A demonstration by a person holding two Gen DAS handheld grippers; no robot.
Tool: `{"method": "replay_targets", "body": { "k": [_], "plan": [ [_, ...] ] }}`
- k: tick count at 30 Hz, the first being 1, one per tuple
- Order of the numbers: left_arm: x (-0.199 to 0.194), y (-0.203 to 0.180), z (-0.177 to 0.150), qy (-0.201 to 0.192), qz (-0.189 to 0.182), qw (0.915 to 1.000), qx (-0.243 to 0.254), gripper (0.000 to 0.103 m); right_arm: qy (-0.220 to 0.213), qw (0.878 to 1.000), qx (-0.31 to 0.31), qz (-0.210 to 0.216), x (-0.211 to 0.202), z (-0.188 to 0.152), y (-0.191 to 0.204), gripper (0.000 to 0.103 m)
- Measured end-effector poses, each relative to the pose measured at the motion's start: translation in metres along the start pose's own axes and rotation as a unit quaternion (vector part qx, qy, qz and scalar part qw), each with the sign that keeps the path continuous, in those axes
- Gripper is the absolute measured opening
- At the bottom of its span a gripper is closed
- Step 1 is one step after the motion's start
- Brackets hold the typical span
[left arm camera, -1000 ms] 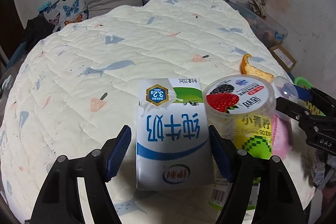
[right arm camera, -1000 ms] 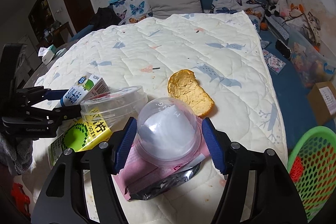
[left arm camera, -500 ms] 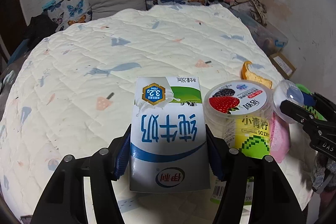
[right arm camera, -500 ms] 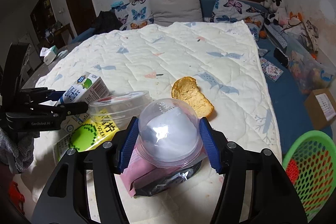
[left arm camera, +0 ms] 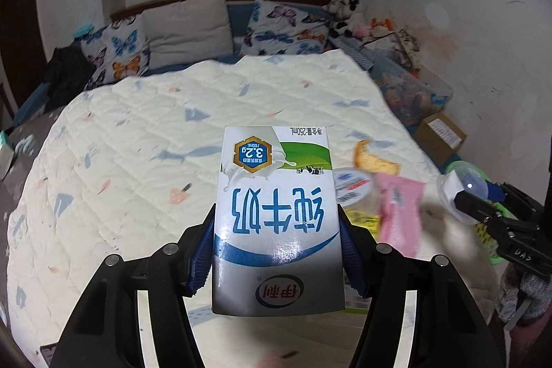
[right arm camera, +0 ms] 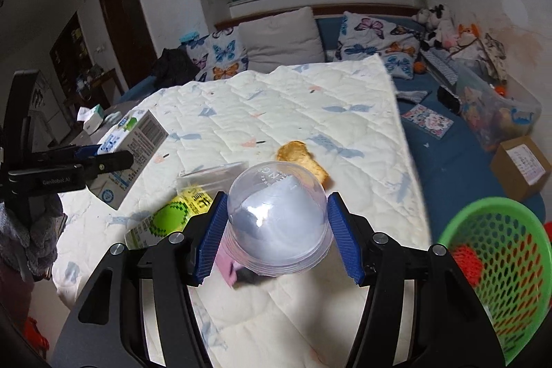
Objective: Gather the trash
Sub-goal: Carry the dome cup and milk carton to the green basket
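Left gripper (left arm camera: 276, 250): blue pads pressed flat against both sides of a white-and-blue milk carton (left arm camera: 276, 216), which is clear of the quilt (left arm camera: 138, 133), print upside down to the camera, green corner at top. From the right wrist view the same carton (right arm camera: 132, 143) sits in the left gripper's black fingers at far left, barcode face turned up. Right gripper (right arm camera: 276, 240): pads closed on a clear dome-shaped plastic cup (right arm camera: 277, 216), inverted, white interior visible through the wall, held above the bed. Directly beneath the cup, a pink wrapper (right arm camera: 227, 264) with a dark underside, blurred; cannot tell whether it touches the cup or hangs free. On the quilt, between the two grippers: a clear round tub (right arm camera: 210, 178) with a printed lid, and just beside it a yellow-green packet (right arm camera: 172, 216) lying flat. Farther back on the quilt, well apart from the rest, a torn piece of bread (right arm camera: 303, 161), crust edge up. Off the bed's right side, on the blue floor, a green mesh basket (right arm camera: 483, 223) holding something red. Near it, a cardboard box (right arm camera: 521, 164). Butterfly-print pillows (right arm camera: 220, 54) at the headboard.
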State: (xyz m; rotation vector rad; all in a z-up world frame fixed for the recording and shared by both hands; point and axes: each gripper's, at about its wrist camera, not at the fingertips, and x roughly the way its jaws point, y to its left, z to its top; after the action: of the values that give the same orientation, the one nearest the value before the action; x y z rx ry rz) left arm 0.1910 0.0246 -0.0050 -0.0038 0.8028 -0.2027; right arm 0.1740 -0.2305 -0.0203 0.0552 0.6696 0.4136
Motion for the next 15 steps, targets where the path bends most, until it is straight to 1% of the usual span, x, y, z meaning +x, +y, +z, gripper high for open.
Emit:
{"method": "replay_targets", "body": {
  "k": [4,8,15],
  "plan": [
    [-0.010,-0.026,0.005,-0.012,-0.023,0.9995,0.018,0.060,-0.007,1.000,0.017,-0.025,-0.020,-0.010,-0.019,0.059],
    [-0.011,-0.059,0.010,-0.016,-0.053,0.9976,0.041,0.060,-0.008,0.997,0.043,-0.063,-0.042,-0.026,-0.050,0.059],
    [0.003,-0.131,0.015,-0.005,-0.109,0.9909,0.079,0.060,-0.005,0.986,0.097,-0.136,-0.079,-0.056,-0.114,0.059]
  ]
}}
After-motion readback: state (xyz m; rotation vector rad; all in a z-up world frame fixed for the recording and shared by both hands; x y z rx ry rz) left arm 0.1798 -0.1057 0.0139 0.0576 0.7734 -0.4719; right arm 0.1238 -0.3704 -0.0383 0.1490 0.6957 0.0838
